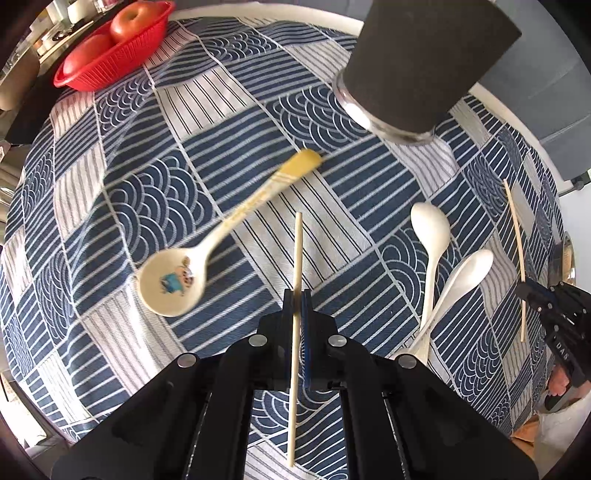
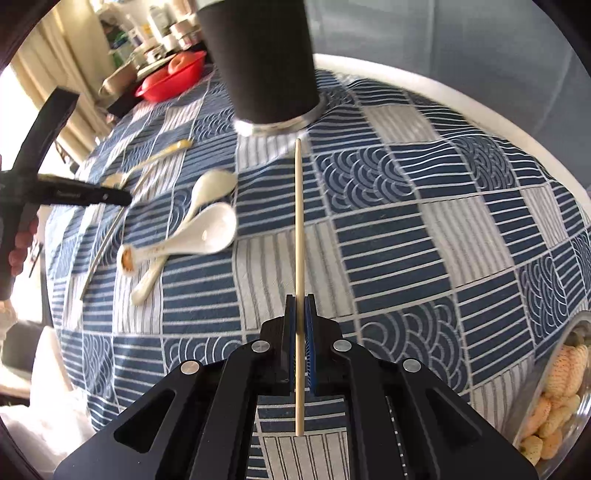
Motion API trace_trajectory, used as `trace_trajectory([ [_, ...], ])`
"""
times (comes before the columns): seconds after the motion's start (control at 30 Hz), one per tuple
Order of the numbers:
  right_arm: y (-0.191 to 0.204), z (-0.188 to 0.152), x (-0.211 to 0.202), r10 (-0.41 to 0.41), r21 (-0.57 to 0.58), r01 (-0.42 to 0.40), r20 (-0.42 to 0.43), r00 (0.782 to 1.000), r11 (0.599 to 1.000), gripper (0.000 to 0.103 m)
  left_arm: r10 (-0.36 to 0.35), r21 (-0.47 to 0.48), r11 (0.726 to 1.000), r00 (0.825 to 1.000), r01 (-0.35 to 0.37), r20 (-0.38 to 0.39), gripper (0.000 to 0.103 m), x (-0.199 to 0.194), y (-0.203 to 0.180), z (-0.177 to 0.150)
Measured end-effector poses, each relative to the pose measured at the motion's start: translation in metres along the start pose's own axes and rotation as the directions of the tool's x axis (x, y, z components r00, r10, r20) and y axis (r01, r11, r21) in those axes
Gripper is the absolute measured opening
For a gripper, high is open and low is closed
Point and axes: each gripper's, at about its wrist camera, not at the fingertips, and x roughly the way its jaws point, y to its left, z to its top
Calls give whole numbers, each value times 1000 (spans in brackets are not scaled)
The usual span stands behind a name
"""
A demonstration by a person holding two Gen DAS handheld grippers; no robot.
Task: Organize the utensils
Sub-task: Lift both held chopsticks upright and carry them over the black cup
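You've got a red basket [image 1: 110, 55] of red fruit [image 1: 135, 20] at the counter's [image 2: 406, 79] far left corner, a blue-and-white patterned cloth [image 1: 236, 122] over the top, and a metal dish [image 2: 576, 406] of pale snacks [image 2: 565, 373] at the near right edge.

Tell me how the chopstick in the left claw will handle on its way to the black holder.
The chopstick looks thin and straight, so probably stiff and light. The left claw pinches it partway along, with length on both sides, so it may pivot. Smooth and round, it would likely roll on the tablecloth if dropped.
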Motion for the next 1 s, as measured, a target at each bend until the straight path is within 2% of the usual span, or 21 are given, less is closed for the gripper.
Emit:
trace_trajectory([
  [0.27, -2, 13, -7, -2, 21, 1, 24, 1000, 1000, 5, -18, -6, 1000, 1000, 18, 15, 4, -12, 11, -2],
  [0.4, -1, 20, -12, -5, 34, 3, 41, 999, 999, 5, -21, -15, 1000, 999, 22, 49, 4, -25, 22, -3],
  [0.57, 0, 31, -36, 20, 35, -23, 105, 994, 999, 5, -50, -35, 998, 995, 53, 92, 3, -40, 27, -1],
  [0.9, -11, 75, -91, 47, 49, -65, 296, 954, 997, 5, -27, 18, 1000, 981, 24, 192, 2, -65, 8, 13],
  [1.0, -13, 90, -100, 43, 43, -61, 333, 942, 997, 5, -73, 2, 997, 975, 75, 212, 0, -74, 10, 21],
])
